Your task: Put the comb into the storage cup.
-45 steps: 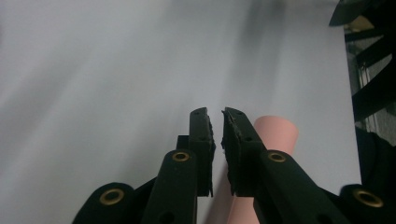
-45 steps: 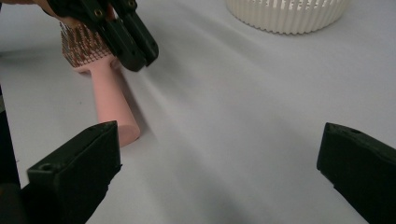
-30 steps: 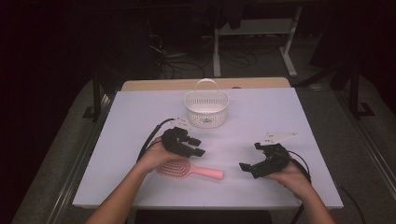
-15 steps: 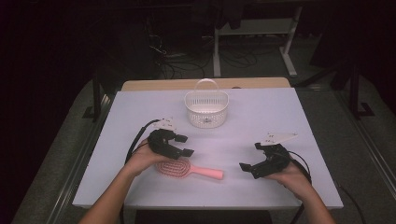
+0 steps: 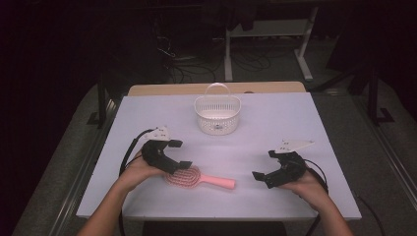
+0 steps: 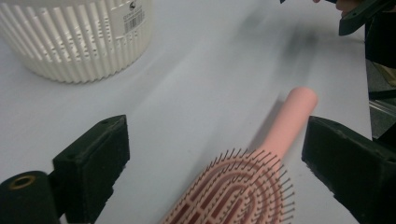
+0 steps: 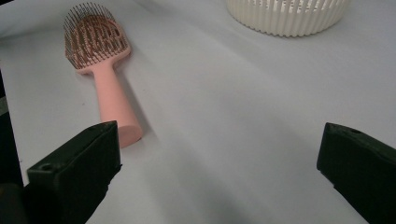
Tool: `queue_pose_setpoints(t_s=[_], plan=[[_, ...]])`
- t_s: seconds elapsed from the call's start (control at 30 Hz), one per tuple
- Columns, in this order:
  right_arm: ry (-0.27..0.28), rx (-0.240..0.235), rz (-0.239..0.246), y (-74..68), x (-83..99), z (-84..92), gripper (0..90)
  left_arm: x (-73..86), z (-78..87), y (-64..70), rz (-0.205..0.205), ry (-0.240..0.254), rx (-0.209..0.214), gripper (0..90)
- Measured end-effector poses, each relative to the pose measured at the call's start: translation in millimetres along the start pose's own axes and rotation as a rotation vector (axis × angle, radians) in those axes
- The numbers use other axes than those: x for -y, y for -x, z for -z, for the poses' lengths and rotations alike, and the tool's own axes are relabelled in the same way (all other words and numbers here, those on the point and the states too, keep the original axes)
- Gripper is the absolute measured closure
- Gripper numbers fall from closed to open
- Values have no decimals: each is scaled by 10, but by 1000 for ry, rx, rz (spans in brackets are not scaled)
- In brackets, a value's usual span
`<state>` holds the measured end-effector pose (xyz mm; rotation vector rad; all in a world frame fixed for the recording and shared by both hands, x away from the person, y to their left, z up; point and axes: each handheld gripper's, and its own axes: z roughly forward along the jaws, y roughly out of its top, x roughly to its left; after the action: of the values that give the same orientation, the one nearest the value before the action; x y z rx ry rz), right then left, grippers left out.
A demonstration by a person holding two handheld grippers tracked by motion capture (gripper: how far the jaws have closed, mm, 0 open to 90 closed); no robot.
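Note:
A pink hairbrush point(image 5: 199, 179) lies flat on the white table point(image 5: 265, 123), bristles up, handle pointing right. My left gripper point(image 5: 178, 154) is open just above and left of the brush head point(image 6: 238, 191), its jaws wide on either side of the brush. My right gripper point(image 5: 265, 164) is open near the table's right front, a short way right of the handle's end point(image 7: 122, 126), with nothing between its jaws. A white ribbed basket point(image 5: 217, 114) with a hoop handle stands at the back middle.
The basket's wall point(image 6: 74, 37) is near the left gripper's far left, and its rim point(image 7: 289, 14) lies beyond the right gripper. Dark floor, cables and a stand's legs point(image 5: 265, 54) lie behind the table. The table's front edge point(image 5: 216, 216) is close to both hands.
My left gripper has moved left and toward the person, away from the basket, and now hovers over the brush head. The right gripper and the brush have stayed in place.

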<state>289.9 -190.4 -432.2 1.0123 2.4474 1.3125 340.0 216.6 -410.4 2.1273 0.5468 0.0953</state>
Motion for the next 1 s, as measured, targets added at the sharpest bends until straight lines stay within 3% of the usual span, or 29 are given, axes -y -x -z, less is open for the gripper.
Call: queue_pose_setpoints(t_s=[0.47, 0.77, 1.0], plan=[[-2, 2, 6, -3, 2, -4, 0, 294, 251, 3, 28, 47, -19, 1], [-1, -2, 8, -17, 3, -16, 0, 494, 324, 77, 27, 56, -65, 2], [-2, -15, 3, -21, 6, -26, 0, 588, 360, 94, 40, 64, -76, 2]])
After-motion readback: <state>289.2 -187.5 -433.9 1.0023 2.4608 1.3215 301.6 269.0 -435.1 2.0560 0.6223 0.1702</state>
